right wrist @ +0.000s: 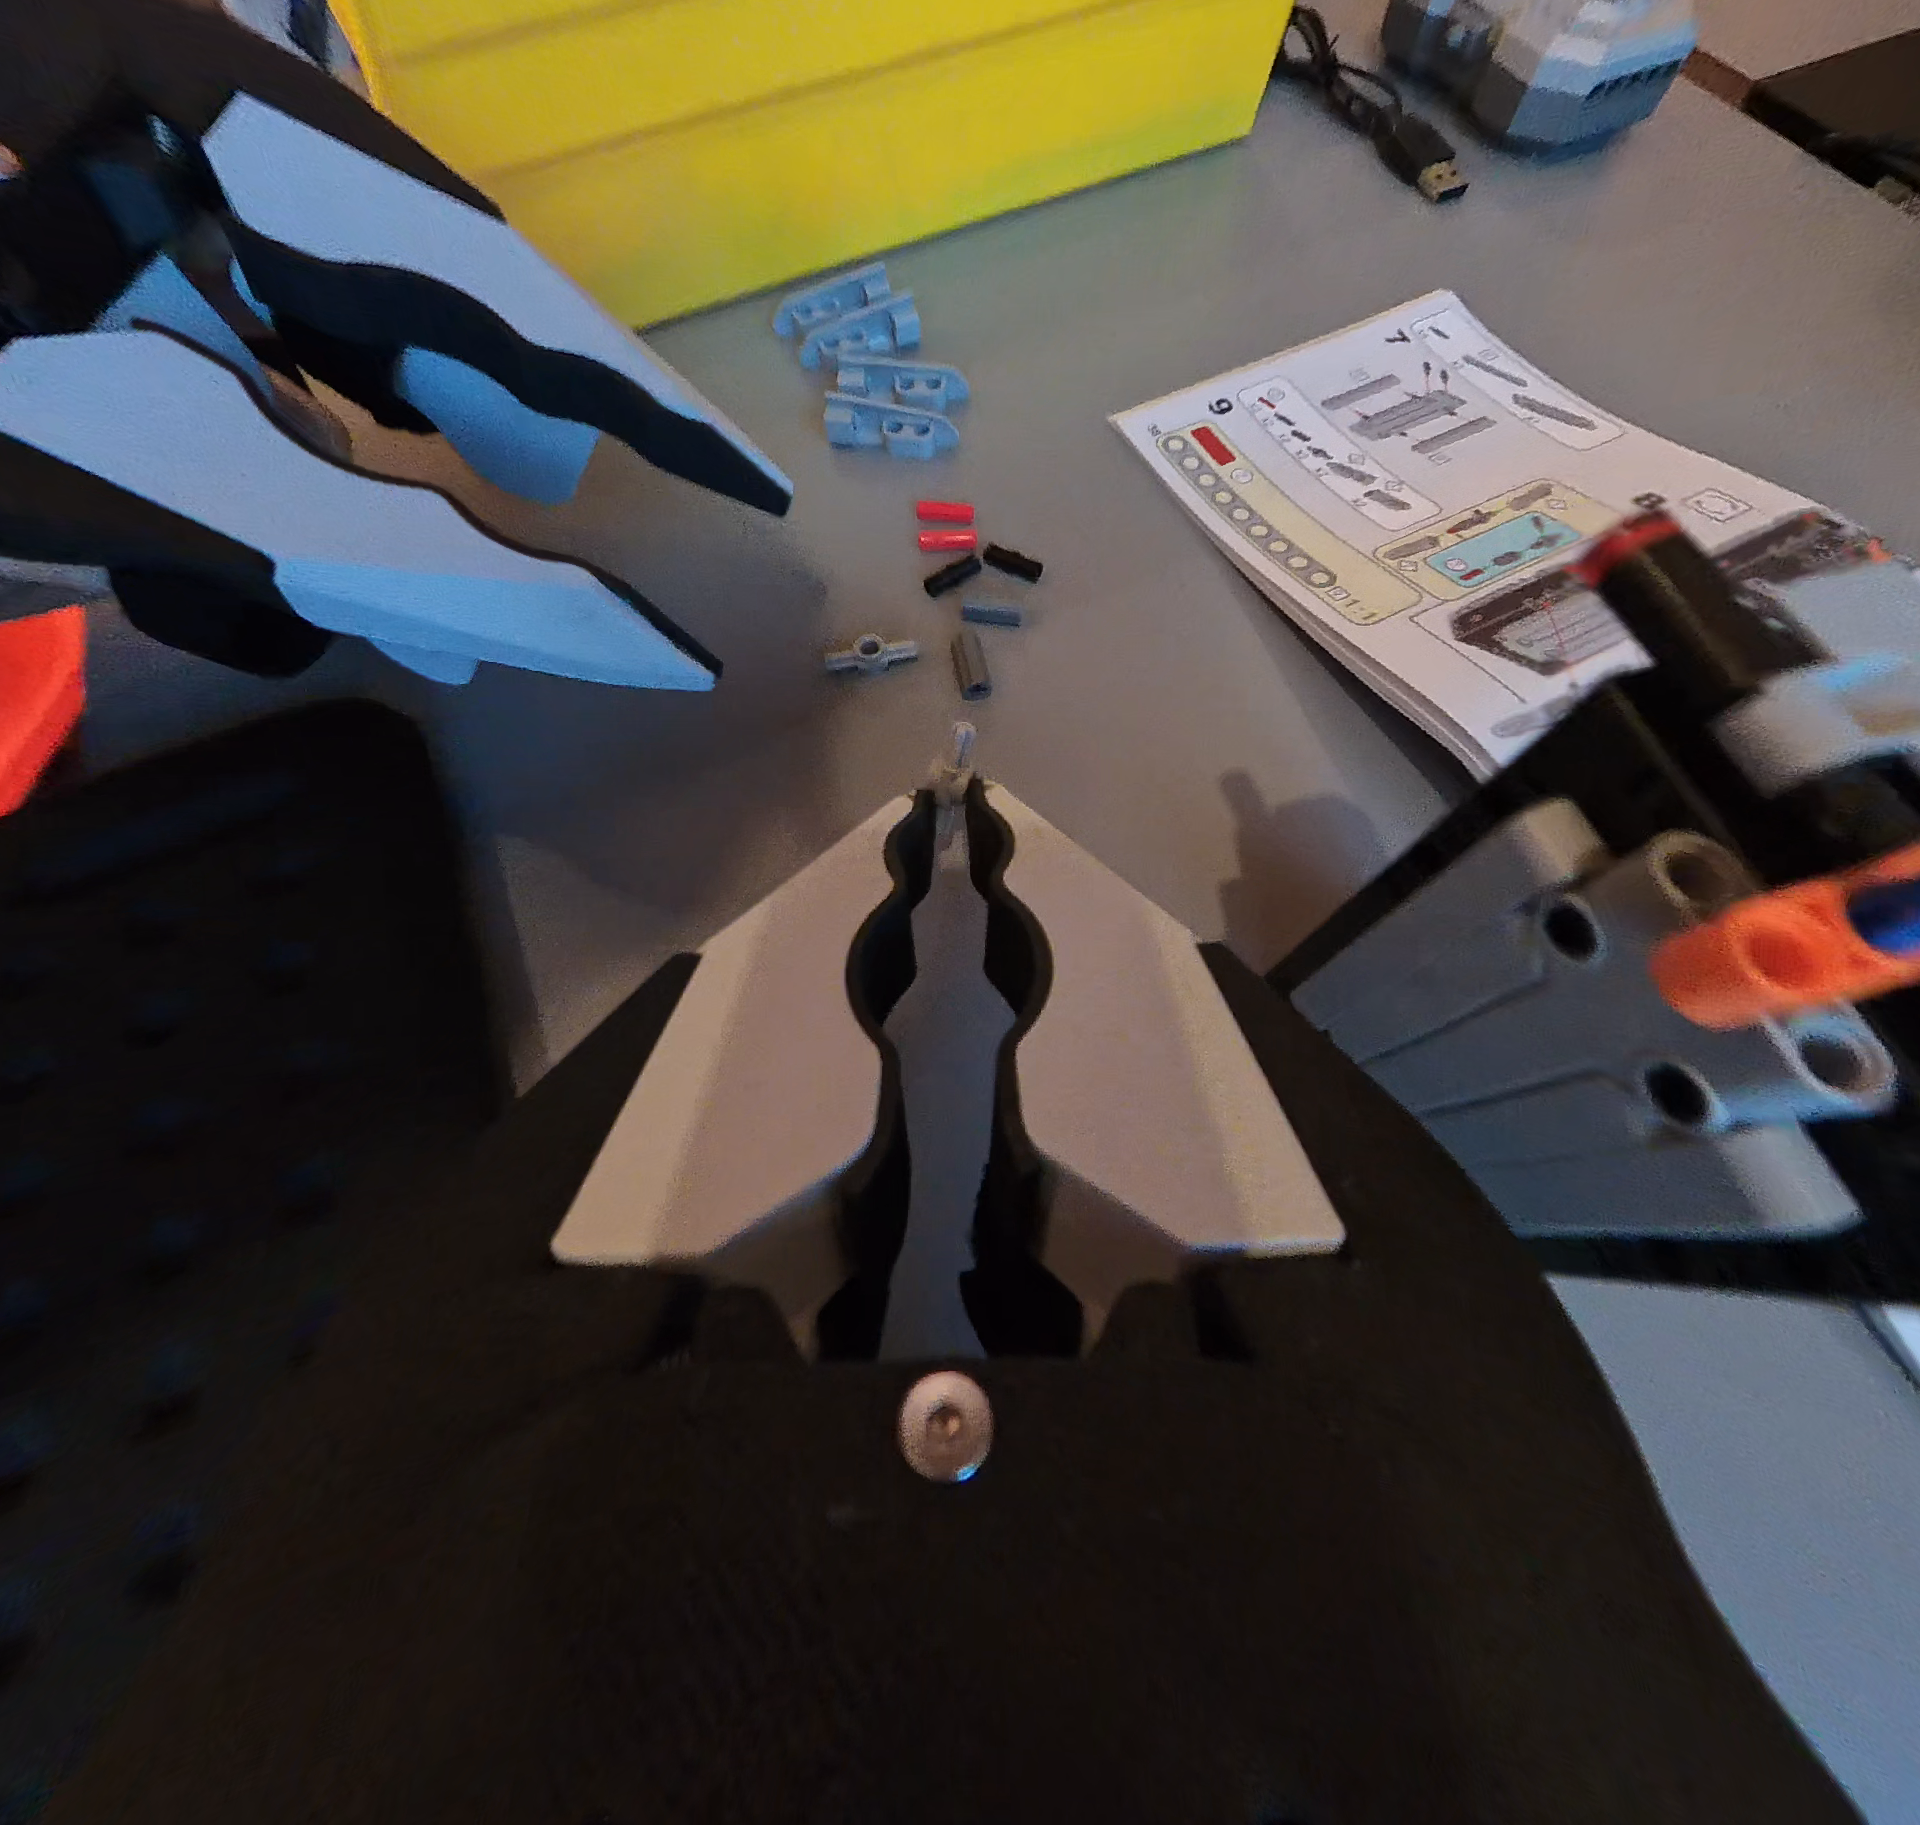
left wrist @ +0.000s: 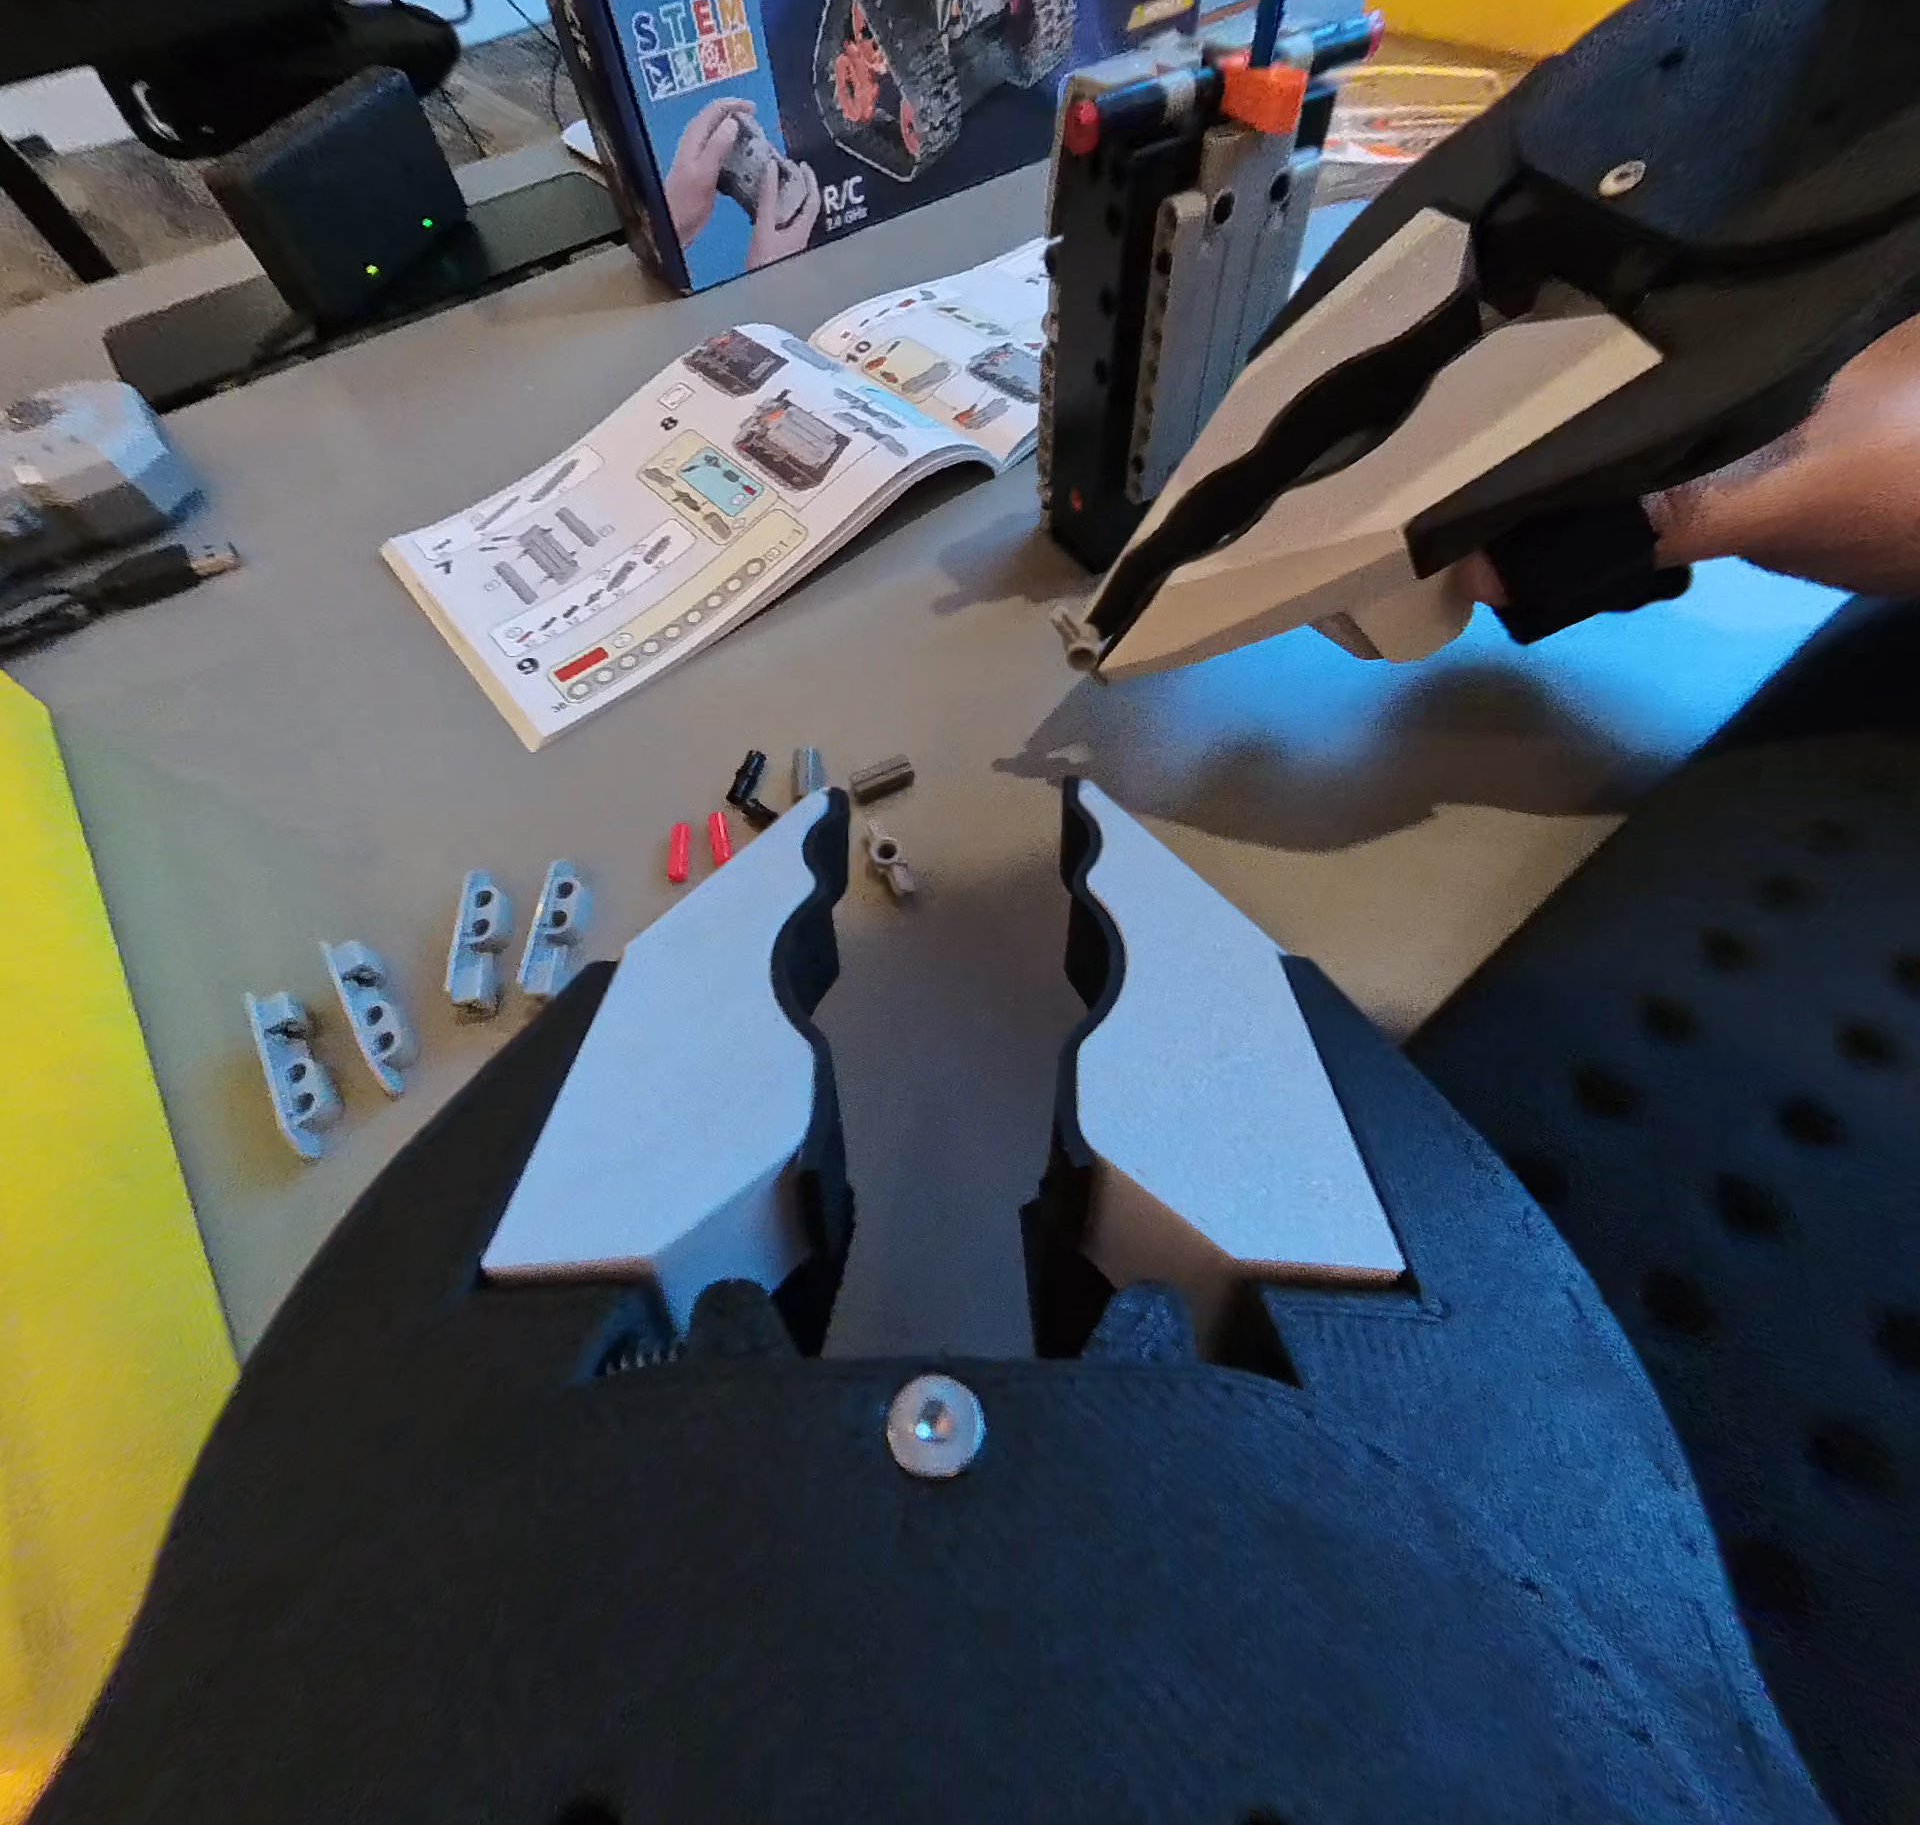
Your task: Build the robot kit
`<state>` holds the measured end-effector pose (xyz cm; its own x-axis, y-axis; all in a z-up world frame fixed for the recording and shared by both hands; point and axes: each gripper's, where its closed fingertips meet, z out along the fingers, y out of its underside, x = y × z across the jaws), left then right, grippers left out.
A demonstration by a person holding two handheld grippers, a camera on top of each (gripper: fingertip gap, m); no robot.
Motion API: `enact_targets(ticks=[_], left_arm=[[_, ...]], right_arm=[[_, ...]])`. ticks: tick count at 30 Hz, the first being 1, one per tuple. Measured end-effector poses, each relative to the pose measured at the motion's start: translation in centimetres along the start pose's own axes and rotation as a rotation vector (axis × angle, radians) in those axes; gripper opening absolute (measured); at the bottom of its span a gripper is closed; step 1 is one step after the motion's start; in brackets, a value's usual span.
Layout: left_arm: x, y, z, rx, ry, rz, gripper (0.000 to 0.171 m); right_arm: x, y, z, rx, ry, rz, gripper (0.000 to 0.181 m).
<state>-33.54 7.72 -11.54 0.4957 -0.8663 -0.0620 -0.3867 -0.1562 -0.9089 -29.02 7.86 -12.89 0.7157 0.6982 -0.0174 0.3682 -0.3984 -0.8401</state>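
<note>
My right gripper point(right wrist: 951, 793) is shut on a small grey connector pin point(right wrist: 958, 752) and holds it just above the grey table; it also shows in the left wrist view point(left wrist: 1091, 648) with the pin point(left wrist: 1075, 629) at its tips. My left gripper point(left wrist: 951, 804) is open and empty above a row of small parts: a grey cross connector point(left wrist: 890, 859), a dark grey sleeve point(left wrist: 881, 776), black pins point(left wrist: 748, 783) and red pins point(left wrist: 696, 845). In the right wrist view the left gripper point(right wrist: 753, 586) hovers left of those parts point(right wrist: 977, 570). A black and grey brick assembly point(left wrist: 1164, 321) with an orange piece stands upright behind.
Several light grey curved pieces point(left wrist: 416, 986) lie at the left. An open instruction booklet point(left wrist: 717, 487) lies mid-table, a blue toy box point(left wrist: 831, 82) stands behind it. A yellow bin point(right wrist: 831, 82), a grey controller point(right wrist: 1538, 30) and a USB cable point(right wrist: 1392, 134) are beyond. A black perforated plate point(left wrist: 1766, 1100) is at the right. Some 6 cm of space lies between my two pairs of fingers.
</note>
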Motion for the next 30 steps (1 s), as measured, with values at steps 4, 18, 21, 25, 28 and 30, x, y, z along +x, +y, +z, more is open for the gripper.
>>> enact_targets(ticks=[4, 18, 21, 25, 28, 30], left_arm=[[-0.7, 0.0, 0.4, 0.001, -0.038, 0.005, 0.039], [-3.8, -2.1, -2.4, 0.225, -0.125, -0.106, 0.042], [-3.8, -2.1, -2.4, 0.222, -0.112, -0.121, 0.043], [-3.6, -2.1, -2.4, 0.222, -0.095, -0.125, 0.043], [-3.4, -2.1, -2.3, 0.217, -0.094, -0.107, 0.044], [-3.4, -2.0, -2.3, 0.212, -0.1, -0.099, 0.045]], right_arm=[[-0.5, 0.1, 1.7, -0.057, -0.013, -0.005, 0.006], [-1.0, 0.6, 4.1, -0.134, -0.06, 0.109, 0.007], [-1.1, 0.5, 4.4, -0.146, -0.06, 0.113, 0.006], [-1.3, 0.5, 4.6, -0.156, -0.073, 0.126, 0.008], [-1.2, 0.6, 4.6, -0.158, -0.064, 0.112, 0.009], [-1.2, 0.6, 4.6, -0.152, -0.058, 0.102, 0.015]])
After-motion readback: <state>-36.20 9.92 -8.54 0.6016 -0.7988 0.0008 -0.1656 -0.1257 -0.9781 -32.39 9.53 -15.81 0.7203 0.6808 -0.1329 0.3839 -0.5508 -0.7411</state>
